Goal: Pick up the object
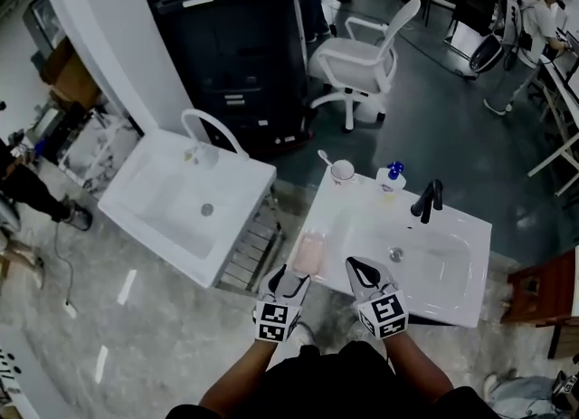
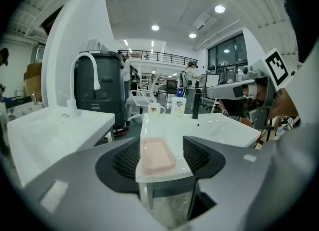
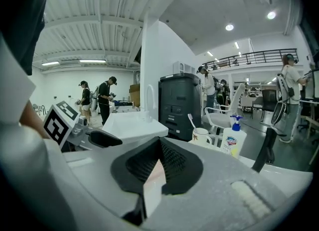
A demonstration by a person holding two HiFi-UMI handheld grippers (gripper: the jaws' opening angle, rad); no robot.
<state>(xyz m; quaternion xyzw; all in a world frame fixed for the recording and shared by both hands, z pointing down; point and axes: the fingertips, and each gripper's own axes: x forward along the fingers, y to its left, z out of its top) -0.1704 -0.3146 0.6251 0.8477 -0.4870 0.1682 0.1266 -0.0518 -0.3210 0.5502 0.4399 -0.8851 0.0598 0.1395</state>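
While the left gripper point(image 1: 292, 278) hovers at the near left corner of the sink point(image 1: 457, 227), the step in hand is judged to be the approach: nothing is gripped yet. Its fingers point(image 2: 124, 159) stand apart, and the pink tray point(image 2: 157, 155) lies flat on that corner just ahead of the gap, untouched. The right gripper point(image 1: 366, 271) hangs beside it over the sink's near rim. Its fingers point(image 3: 172, 162) appear to meet at the tips with nothing held, though the view there is tight.

Next move, as judged: advance the left gripper until the fingers straddle the tray, then close.

Count, near to far:
- two grippers
- one pink tray
- one black tap point(image 1: 428, 200)
- one pump bottle point(image 1: 392, 177)
- one mug point(image 1: 343, 171) holding one toothbrush point(image 1: 326, 157)
- one second sink point(image 1: 163, 182)
- one white chair point(image 1: 362, 60)
- one black cabinet point(image 1: 240, 46)
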